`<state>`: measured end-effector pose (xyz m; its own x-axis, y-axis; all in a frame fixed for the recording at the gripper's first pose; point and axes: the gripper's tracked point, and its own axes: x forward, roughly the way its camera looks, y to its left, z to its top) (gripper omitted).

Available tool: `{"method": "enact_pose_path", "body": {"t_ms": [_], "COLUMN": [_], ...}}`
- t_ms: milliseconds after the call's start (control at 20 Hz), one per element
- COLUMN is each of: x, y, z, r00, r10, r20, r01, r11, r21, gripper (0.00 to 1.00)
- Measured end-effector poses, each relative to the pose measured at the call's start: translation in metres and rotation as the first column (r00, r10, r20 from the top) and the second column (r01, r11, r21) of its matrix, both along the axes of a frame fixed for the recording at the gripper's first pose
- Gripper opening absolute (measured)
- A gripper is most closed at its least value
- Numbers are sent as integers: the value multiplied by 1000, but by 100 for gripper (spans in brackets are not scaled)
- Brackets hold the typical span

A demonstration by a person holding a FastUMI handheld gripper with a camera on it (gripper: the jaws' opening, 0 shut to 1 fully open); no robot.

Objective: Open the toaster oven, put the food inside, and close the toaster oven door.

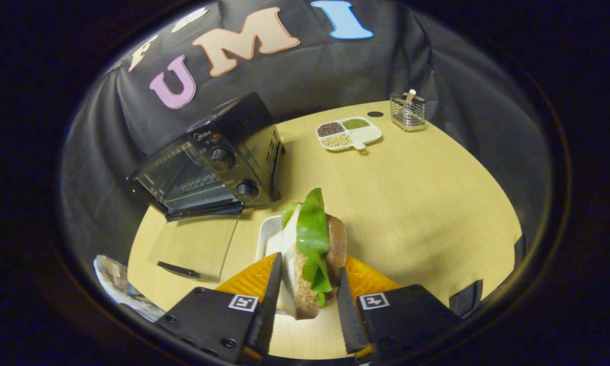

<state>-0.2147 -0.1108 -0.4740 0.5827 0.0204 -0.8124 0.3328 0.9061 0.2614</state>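
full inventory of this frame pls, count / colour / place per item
black toaster oven with two knobs: 1, black, far left of the table, glass door folded down open onto the table
sandwich of bread and green lettuce: 1, brown, white and green, between the fingers, above the plate
white rectangular plate: 1, white, just behind the sandwich
white divided dish of beans: 1, white with dark, green and pale fillings, far side of the table
metal wire holder: 1, silver, beside the divided dish
light wooden table: 1, pale yellow
hand-held gripper: 1, fingers pressing both sides of the sandwich
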Motion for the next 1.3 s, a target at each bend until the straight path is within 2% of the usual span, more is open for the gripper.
{"method": "enact_pose_path", "body": {"t_ms": [100,250,450,700,1000,1300], "x": [6,15,37,65,86,117], "y": [3,2,19,69,135,194], "z": [11,26,62,88,81,59], "r00": [1000,999,994,989,993,995], "r10": [-29,-31,5,-4,4,-27], "r20": [9,32,107,148,120,94], "r01": [29,31,-5,-19,-40,-14], "r11": [999,999,1000,988,955,913], "r21": [36,-9,1,155,294,407], "gripper": [46,30,30,30,30,29]}}
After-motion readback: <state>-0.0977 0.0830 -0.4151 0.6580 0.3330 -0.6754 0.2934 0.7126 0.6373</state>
